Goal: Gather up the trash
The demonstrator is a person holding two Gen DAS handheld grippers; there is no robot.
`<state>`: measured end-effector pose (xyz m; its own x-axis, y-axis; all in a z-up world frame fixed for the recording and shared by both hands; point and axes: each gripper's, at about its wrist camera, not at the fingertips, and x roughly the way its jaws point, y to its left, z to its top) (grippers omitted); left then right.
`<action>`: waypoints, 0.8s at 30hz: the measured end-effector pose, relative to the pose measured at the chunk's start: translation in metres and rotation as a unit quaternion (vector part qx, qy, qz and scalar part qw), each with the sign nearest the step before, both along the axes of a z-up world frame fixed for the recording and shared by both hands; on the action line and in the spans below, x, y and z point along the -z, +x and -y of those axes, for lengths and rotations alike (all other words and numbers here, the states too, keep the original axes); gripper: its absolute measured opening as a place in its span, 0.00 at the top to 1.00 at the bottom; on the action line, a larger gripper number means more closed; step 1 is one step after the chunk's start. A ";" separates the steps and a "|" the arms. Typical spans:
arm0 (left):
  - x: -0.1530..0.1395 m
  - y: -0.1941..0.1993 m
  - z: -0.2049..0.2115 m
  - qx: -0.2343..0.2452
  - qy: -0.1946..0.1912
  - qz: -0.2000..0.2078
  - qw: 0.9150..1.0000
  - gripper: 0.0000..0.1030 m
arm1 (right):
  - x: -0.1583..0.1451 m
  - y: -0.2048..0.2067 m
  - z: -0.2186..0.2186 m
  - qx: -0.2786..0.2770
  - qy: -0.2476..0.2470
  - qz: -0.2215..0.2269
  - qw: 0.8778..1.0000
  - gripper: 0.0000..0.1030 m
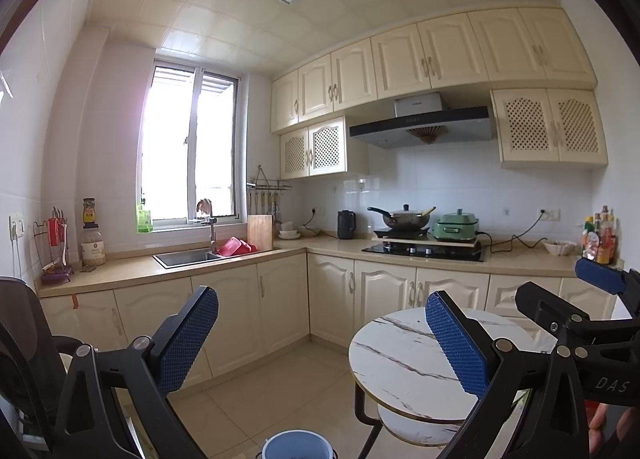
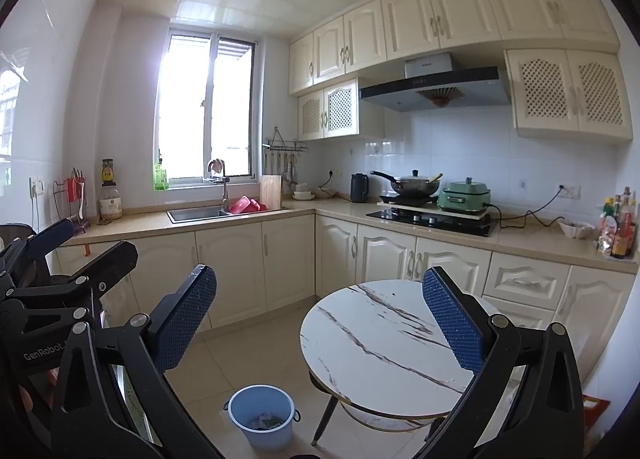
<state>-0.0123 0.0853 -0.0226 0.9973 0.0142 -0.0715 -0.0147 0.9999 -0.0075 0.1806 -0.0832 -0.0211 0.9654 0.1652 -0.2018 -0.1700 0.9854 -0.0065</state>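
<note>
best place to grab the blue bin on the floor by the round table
Take the blue bin by its rim, coming straight down: it stands upright with an open top, so one finger can slip inside the thin wall. The side nearest the round table is crowded by its leg.

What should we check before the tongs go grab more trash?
1. Left tongs open and holding nothing: ok.
2. Right tongs open and holding nothing: ok.
3. Bin upright on the floor beside the table: ok.
4. Room left in the bin: ok, only a few scraps lie at the bottom.
5. Trash left on the tabletop: cannot tell, only tiny dark specks show near its far edge.
6. Trash on the floor: cannot tell, the tongs hide much of it.
</note>
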 end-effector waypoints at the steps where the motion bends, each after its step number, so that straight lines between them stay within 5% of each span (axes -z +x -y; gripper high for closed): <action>1: -0.002 0.001 0.000 0.000 0.000 0.000 1.000 0.01 | 0.000 0.000 0.000 0.000 0.000 0.000 1.000 0.00; 24: -0.013 0.009 -0.018 0.002 0.003 -0.001 1.000 0.01 | 0.001 0.002 0.000 -0.002 0.001 -0.001 1.000 0.00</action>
<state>-0.0031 0.1035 -0.0098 0.9972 0.0096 -0.0741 -0.0098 0.9999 -0.0023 0.1823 -0.0831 -0.0224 0.9643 0.1686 -0.2041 -0.1732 0.9849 -0.0048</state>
